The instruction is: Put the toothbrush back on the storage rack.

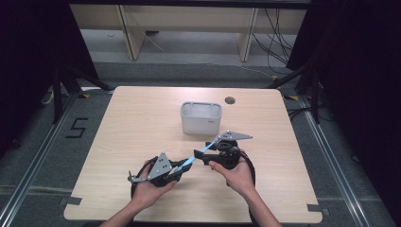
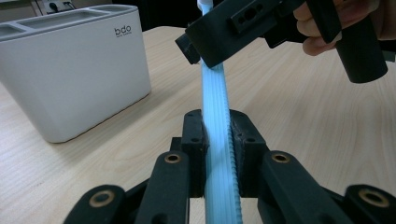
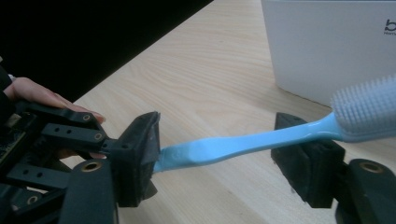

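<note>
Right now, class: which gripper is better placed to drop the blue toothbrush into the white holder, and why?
Right. The right gripper sits nearer the white holder, by the brush head, jaws astride the toothbrush. The left gripper clamps the handle, farther away.

Left tool [image 1: 182,166] clamped shut, right tool [image 1: 204,160] parted.

Light blue toothbrush [image 1: 197,154], ribbed plastic handle, pale grey-blue bristle head [image 3: 366,109]. Held off the table, roughly level, slanting up toward the head. Handle end is pinched in the left gripper [image 2: 217,140]; the neck passes between the jaws of the right gripper [image 3: 224,158].
</note>
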{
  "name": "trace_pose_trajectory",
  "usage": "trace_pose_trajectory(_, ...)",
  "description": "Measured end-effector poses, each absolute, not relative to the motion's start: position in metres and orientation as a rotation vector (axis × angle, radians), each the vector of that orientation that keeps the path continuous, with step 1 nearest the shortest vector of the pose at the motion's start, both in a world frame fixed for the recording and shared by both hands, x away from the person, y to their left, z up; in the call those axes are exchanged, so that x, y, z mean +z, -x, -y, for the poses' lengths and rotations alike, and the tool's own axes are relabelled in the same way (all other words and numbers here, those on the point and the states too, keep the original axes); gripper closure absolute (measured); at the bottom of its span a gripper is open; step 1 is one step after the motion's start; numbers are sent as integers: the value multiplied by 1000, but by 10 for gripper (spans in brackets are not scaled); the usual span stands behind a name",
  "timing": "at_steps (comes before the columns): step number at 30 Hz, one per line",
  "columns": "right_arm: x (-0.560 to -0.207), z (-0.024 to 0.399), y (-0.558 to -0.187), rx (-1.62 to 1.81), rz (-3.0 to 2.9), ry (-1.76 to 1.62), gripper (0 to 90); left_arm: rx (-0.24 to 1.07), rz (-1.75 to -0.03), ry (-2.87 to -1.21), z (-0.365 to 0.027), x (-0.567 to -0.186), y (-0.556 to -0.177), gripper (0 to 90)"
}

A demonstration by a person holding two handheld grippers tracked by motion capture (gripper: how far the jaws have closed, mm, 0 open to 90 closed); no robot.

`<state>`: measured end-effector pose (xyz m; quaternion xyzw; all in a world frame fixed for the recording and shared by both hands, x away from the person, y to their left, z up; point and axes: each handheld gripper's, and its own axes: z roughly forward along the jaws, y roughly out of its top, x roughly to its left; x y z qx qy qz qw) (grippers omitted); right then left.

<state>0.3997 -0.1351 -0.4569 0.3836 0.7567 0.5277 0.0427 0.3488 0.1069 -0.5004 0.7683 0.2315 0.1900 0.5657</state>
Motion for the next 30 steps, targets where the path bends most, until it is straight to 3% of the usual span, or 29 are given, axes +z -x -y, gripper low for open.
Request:
trace_pose_trajectory(4, -457, 136, -400, 1648, -2312, -1198, 463, 438, -554, -1810, -106, -502, -350, 769)
trace_pose_trajectory(5, -455, 138, -398, 1694, -2303, -1255, 574, 437, -558, -1823, -106, -502, -350, 769)
trace_pose_trajectory(6, -455, 138, -398, 1694, -2303, -1255, 574, 434, -557, -1828, -106, -503, -350, 769)
trace_pose_trajectory(8, -455, 138, -400, 1745, -2285, -1217, 656, 429, -557, -1835, -104, -505, -351, 767)
trace_pose_trajectory(10, -451, 140, -398, 1816, -2265, -1216, 844, 421, -558, -1840, -101, -508, -350, 768)
trace_pose_trajectory(30, -436, 151, -393, 1642, -2230, -1085, 859, 437, -540, -1855, -112, -494, -339, 647)
